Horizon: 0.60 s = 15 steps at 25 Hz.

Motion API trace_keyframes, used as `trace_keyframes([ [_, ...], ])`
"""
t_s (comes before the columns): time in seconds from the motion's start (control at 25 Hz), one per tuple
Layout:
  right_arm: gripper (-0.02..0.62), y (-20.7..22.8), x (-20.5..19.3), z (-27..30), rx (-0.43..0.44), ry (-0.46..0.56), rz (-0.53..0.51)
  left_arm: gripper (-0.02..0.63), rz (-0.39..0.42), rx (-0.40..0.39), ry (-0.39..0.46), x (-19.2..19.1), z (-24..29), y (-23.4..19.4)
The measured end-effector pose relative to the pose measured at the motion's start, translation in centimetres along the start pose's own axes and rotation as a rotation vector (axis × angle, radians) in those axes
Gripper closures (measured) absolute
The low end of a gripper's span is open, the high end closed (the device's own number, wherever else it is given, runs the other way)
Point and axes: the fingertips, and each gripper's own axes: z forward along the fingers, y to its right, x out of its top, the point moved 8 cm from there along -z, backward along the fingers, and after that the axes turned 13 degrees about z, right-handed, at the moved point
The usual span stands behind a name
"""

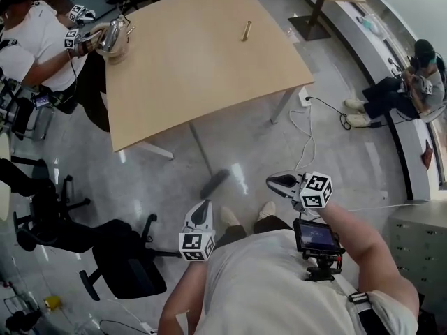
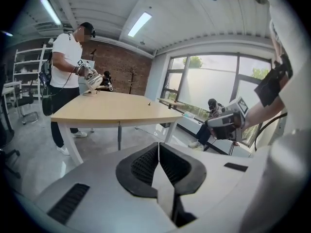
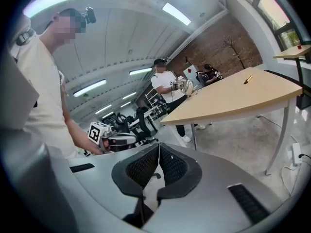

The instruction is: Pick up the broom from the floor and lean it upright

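A thin grey pole point(image 1: 200, 149) stands upright at the table's near edge. At its foot a dark, blurred oblong shape point(image 1: 215, 183) rests on the floor. This looks like the broom, though I cannot be sure. Neither gripper touches it. My left gripper point(image 1: 202, 206) hovers just below the dark shape, and its jaws point(image 2: 158, 147) are shut with nothing in them. My right gripper point(image 1: 271, 181) hangs to the right of the shape at about the same height, also shut and empty point(image 3: 159, 147). Each gripper shows in the other's view: the right gripper point(image 2: 226, 123) and the left gripper point(image 3: 116, 140).
The wooden table point(image 1: 209, 61) fills the middle, with a small brass piece point(image 1: 246, 30) on it. A person point(image 1: 35, 40) works with grippers at its left corner. A black office chair point(image 1: 129, 257) stands at my left, cables point(image 1: 307, 128) lie on the floor, and a seated person point(image 1: 412, 82) is far right.
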Motion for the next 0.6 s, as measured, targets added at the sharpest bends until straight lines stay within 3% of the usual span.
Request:
trace_keyframes([
  [0.6, 0.577, -3.3, 2.0, 1.7, -0.013, 0.056, -0.037, 0.591, 0.030, -0.031, 0.067, 3.4, -1.8, -2.1],
])
